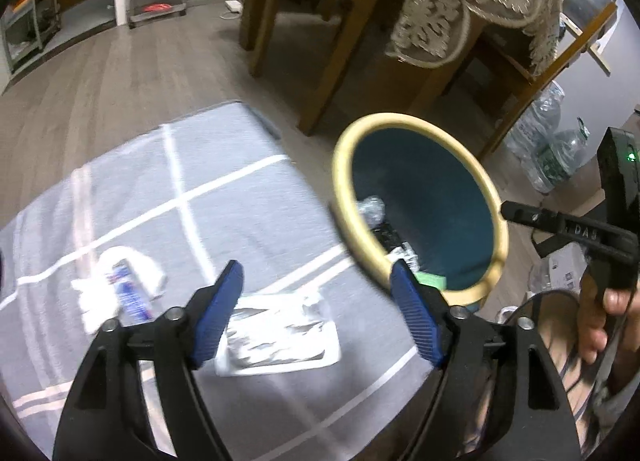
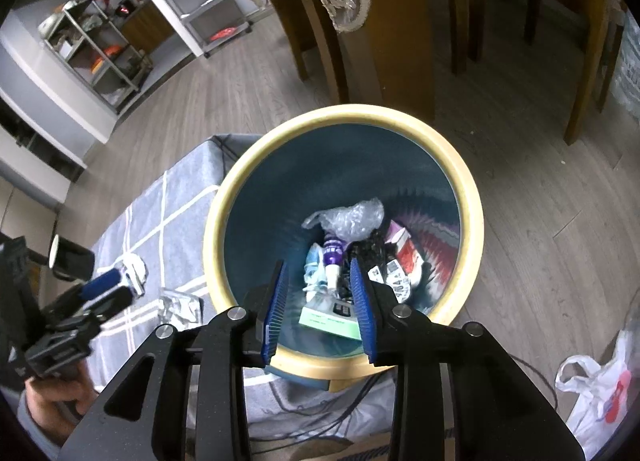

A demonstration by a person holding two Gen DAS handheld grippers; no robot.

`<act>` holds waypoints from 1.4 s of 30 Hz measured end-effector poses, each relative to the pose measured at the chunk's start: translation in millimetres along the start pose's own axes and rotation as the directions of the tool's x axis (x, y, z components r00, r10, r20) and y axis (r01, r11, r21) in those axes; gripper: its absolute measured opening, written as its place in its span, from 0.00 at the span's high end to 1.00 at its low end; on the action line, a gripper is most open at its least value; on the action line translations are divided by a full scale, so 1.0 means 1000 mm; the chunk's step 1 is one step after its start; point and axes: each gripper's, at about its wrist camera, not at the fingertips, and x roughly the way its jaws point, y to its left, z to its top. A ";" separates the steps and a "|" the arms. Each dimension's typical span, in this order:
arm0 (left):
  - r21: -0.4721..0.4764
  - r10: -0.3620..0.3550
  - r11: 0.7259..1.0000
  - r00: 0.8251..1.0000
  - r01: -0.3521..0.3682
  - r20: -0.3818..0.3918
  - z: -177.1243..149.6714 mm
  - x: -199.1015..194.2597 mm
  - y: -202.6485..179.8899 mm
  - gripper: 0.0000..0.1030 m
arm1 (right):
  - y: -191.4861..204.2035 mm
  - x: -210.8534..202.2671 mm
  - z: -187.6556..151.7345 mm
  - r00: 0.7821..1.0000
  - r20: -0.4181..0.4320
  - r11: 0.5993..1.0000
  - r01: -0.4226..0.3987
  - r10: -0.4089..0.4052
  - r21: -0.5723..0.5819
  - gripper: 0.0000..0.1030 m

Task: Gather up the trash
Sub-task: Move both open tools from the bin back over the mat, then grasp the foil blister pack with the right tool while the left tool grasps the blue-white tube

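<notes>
A grey cloth with white grid lines point(image 1: 224, 189) covers the near surface over a wood-plank floor point(image 1: 120, 73), and on it lie a flat silver foil packet point(image 1: 280, 333) and, to its left, a crumpled white tissue point(image 1: 96, 297) with a blue-and-red wrapper point(image 1: 130, 295). The left gripper point(image 1: 316, 301) hangs over the foil packet with its jaws wide apart and nothing between them. Just right of the cloth stands a teal bin with a cream rim point(image 2: 466, 197) holding a bubble-wrap wad point(image 2: 352, 217), a purple tube point(image 2: 334, 255) and a green box point(image 2: 332, 319); the right gripper point(image 2: 320, 301) hovers above it, jaws partly apart and empty, with wooden chair legs point(image 2: 404, 33) farther off.
</notes>
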 end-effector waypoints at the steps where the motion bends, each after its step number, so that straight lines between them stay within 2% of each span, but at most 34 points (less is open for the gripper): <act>1: -0.001 0.009 1.000 1.000 -0.009 0.004 -0.003 -0.006 0.008 0.24 | 0.000 0.000 0.000 1.000 0.001 1.000 0.001 -0.001 -0.003 0.63; 6: -0.022 0.062 0.998 0.998 -0.062 0.018 -0.022 -0.035 0.051 0.24 | 0.004 0.001 0.001 1.000 0.000 1.000 0.012 -0.012 -0.016 0.62; 10: -0.081 0.092 0.993 0.995 -0.089 0.033 -0.035 -0.051 0.088 0.24 | 0.009 0.002 0.001 1.000 -0.005 0.999 0.029 -0.030 -0.039 0.60; 17: -0.170 0.120 0.979 0.992 -0.112 0.041 -0.057 -0.048 0.131 0.25 | 0.028 0.000 -0.004 0.996 0.005 0.989 0.091 -0.092 -0.118 0.55; 20: -0.186 0.126 0.976 0.991 -0.116 0.043 -0.059 -0.039 0.138 0.29 | 0.043 -0.002 -0.009 0.994 0.012 0.981 0.106 -0.105 -0.165 0.55; 22: -0.176 0.123 0.978 0.991 -0.114 0.045 -0.057 -0.031 0.138 0.35 | 0.051 0.000 -0.012 0.996 0.005 0.981 0.089 -0.089 -0.174 0.55; 29: -0.142 0.082 0.987 0.996 -0.077 0.023 -0.048 0.002 0.126 0.41 | 0.101 0.016 -0.039 0.999 -0.038 0.965 0.008 -0.019 -0.263 0.55; 33: -0.152 0.104 0.983 0.995 -0.102 0.007 -0.043 0.018 0.128 0.48 | 0.120 0.026 -0.054 0.999 -0.054 0.949 -0.008 -0.009 -0.314 0.55; 38: -0.157 0.136 0.979 0.991 -0.133 0.006 -0.038 0.031 0.130 0.49 | 0.131 0.034 -0.063 0.998 -0.061 0.938 -0.020 -0.002 -0.346 0.55; 39: -0.148 0.149 0.978 0.989 -0.146 0.006 -0.037 0.033 0.129 0.53 | 0.131 0.036 -0.065 0.998 -0.064 0.936 -0.017 -0.006 -0.350 0.55; 41: -0.130 0.176 0.976 0.984 -0.175 -0.002 -0.036 0.036 0.128 0.69 | 0.132 0.038 -0.065 0.998 -0.068 0.935 -0.015 -0.009 -0.353 0.55; 42: -0.133 0.177 0.975 0.984 -0.176 -0.004 -0.037 0.036 0.129 0.72 | 0.131 0.039 -0.065 0.997 -0.070 0.936 -0.016 -0.010 -0.353 0.55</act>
